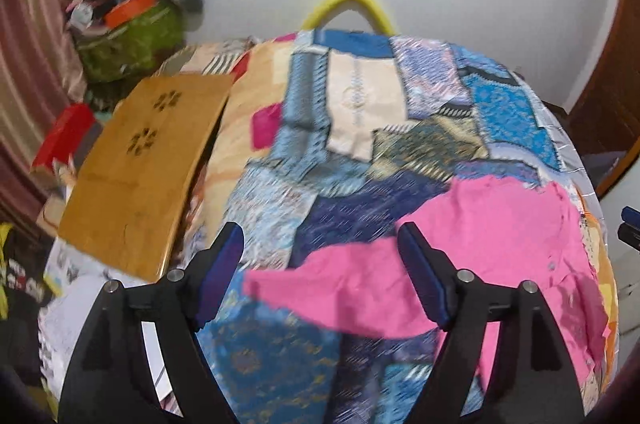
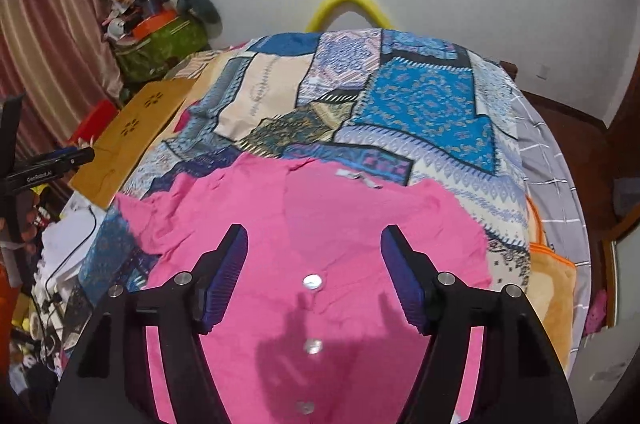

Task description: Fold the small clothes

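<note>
A small pink button-front shirt [image 2: 320, 236] lies spread on a patchwork bedspread [image 2: 420, 96], collar at the far end, with silver buttons [image 2: 312, 281] down the front. My right gripper [image 2: 314, 244] is open and empty, hovering over the shirt's chest. In the left wrist view the shirt [image 1: 500, 224] lies to the right, with a sleeve [image 1: 320, 288] reaching left between my fingers. My left gripper [image 1: 320, 248] is open and empty above that sleeve. The left view is blurred.
A tan wooden board [image 1: 140, 172] lies on the bed's left side. A cluttered green bag [image 1: 128, 40] and curtain stand at the far left. A yellow curved tube [image 1: 348, 4] rises behind the bed. An orange cloth [image 2: 552, 288] lies at the bed's right edge.
</note>
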The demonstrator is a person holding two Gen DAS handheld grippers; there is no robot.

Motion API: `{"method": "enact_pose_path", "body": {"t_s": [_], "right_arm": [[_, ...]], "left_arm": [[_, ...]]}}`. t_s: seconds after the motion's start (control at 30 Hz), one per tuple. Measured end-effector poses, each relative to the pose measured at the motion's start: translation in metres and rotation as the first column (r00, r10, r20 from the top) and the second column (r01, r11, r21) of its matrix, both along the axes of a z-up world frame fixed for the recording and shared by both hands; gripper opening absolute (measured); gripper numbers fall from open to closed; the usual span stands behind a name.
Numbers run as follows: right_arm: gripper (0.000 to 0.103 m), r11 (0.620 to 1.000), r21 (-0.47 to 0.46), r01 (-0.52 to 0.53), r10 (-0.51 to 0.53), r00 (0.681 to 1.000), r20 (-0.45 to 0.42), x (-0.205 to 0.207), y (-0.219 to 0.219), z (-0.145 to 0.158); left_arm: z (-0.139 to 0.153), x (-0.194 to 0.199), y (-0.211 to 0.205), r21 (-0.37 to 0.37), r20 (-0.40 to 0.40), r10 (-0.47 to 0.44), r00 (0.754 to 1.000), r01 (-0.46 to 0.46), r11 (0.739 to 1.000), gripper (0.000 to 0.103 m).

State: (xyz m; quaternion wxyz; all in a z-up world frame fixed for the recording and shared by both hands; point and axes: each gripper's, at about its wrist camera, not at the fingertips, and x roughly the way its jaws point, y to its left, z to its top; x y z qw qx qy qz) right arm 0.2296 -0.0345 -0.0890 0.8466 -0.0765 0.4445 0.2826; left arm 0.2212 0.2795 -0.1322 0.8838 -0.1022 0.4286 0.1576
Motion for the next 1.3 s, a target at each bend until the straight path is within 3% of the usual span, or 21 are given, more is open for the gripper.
{"method": "enact_pose_path", "body": {"t_s": [0.3,0.5,0.63,0.77,0.9,0.93,0.97,1.03,1.1,1.23,1.3], "right_arm": [[0.066,0.998,-0.045,-0.053,0.052,0.998,-0.028,-0.016,0.036,-0.021],[0.066,0.994,-0.085,-0.062,0.058,0.997,-0.05,-0.016,0.049,-0.038],[0.066,0.993,-0.1,-0.057,0.051,0.997,-0.065,-0.015,0.051,-0.046],[0.066,0.993,-0.107,-0.049,0.04,0.996,-0.078,-0.013,0.051,-0.052],[0.066,0.992,-0.12,-0.047,0.037,0.996,-0.087,-0.012,0.052,-0.057],[0.066,0.991,-0.122,-0.047,0.036,0.995,-0.09,-0.011,0.051,-0.058],[0.066,0.992,-0.121,-0.047,0.036,0.995,-0.092,-0.011,0.051,-0.059],[0.066,0.992,-0.119,-0.047,0.035,0.995,-0.098,-0.01,0.049,-0.06],[0.066,0.992,-0.117,-0.043,0.032,0.995,-0.099,-0.01,0.047,-0.061],[0.066,0.994,-0.105,-0.028,0.017,0.995,-0.099,-0.008,0.036,-0.058],[0.066,0.995,-0.1,-0.02,0.01,0.995,-0.098,-0.007,0.03,-0.057]], "left_arm": [[-0.071,-0.027,0.048,-0.175,-0.119,0.066,0.991,-0.086,0.981,0.079],[-0.114,-0.027,0.059,-0.379,-0.156,0.06,0.986,-0.115,0.918,0.073],[-0.13,-0.019,0.055,-0.437,-0.168,0.032,0.985,-0.104,0.893,0.069],[-0.146,-0.009,0.053,-0.527,-0.182,0.012,0.983,-0.108,0.843,0.063],[-0.156,-0.002,0.056,-0.573,-0.174,0.026,0.984,-0.123,0.811,0.06],[-0.157,0.0,0.058,-0.578,-0.169,0.037,0.985,-0.13,0.806,0.055],[-0.157,0.002,0.058,-0.575,-0.168,0.046,0.985,-0.136,0.807,0.051],[-0.159,0.008,0.06,-0.544,-0.184,0.063,0.981,-0.155,0.824,0.024],[-0.16,0.013,0.06,-0.499,-0.207,0.071,0.976,-0.168,0.85,0.006],[-0.145,0.021,0.052,-0.328,-0.199,0.09,0.976,-0.153,0.932,0.003],[-0.128,0.022,0.044,-0.273,-0.169,0.078,0.983,-0.123,0.954,0.002]]}}
